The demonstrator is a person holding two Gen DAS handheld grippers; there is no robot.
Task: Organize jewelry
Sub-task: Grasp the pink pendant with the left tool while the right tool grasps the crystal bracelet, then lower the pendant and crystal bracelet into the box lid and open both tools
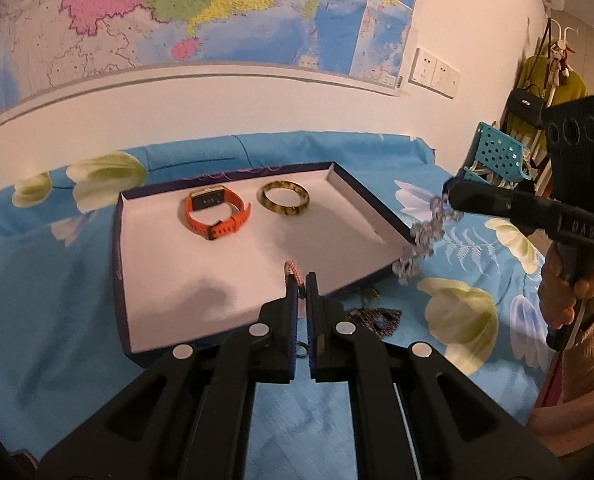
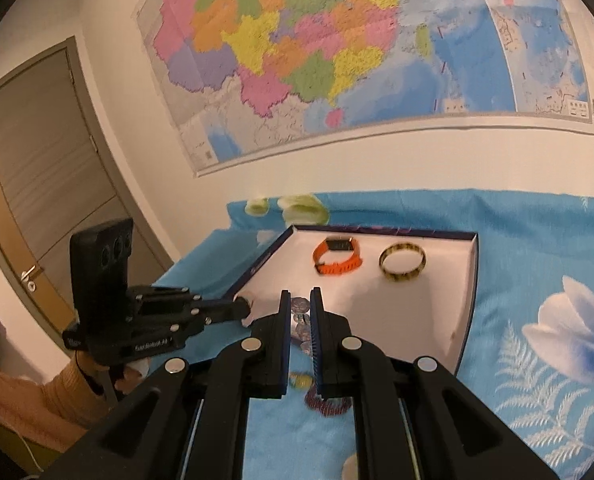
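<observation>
A shallow white-lined tray (image 1: 233,304) (image 2: 467,312) lies on a blue floral cloth. In it lie an orange watch (image 1: 217,216) (image 2: 335,261) and a mottled yellow bangle (image 1: 285,199) (image 2: 402,261). My left gripper (image 1: 301,280) is shut on a pink-and-white braided cord (image 1: 292,270) above the tray's near edge; it also shows in the right wrist view (image 2: 245,306). My right gripper (image 2: 300,300) is shut on a clear-bead bracelet (image 2: 300,320), which hangs from it beside the tray's right corner (image 1: 421,240). A dark red beaded piece (image 1: 373,318) (image 2: 329,404) lies on the cloth.
A small ring (image 2: 300,381) lies on the cloth near the dark beads. A wall with a map rises behind the cloth. A teal basket (image 1: 497,156) and hanging bags stand at the far right. A door (image 2: 45,168) is at the left.
</observation>
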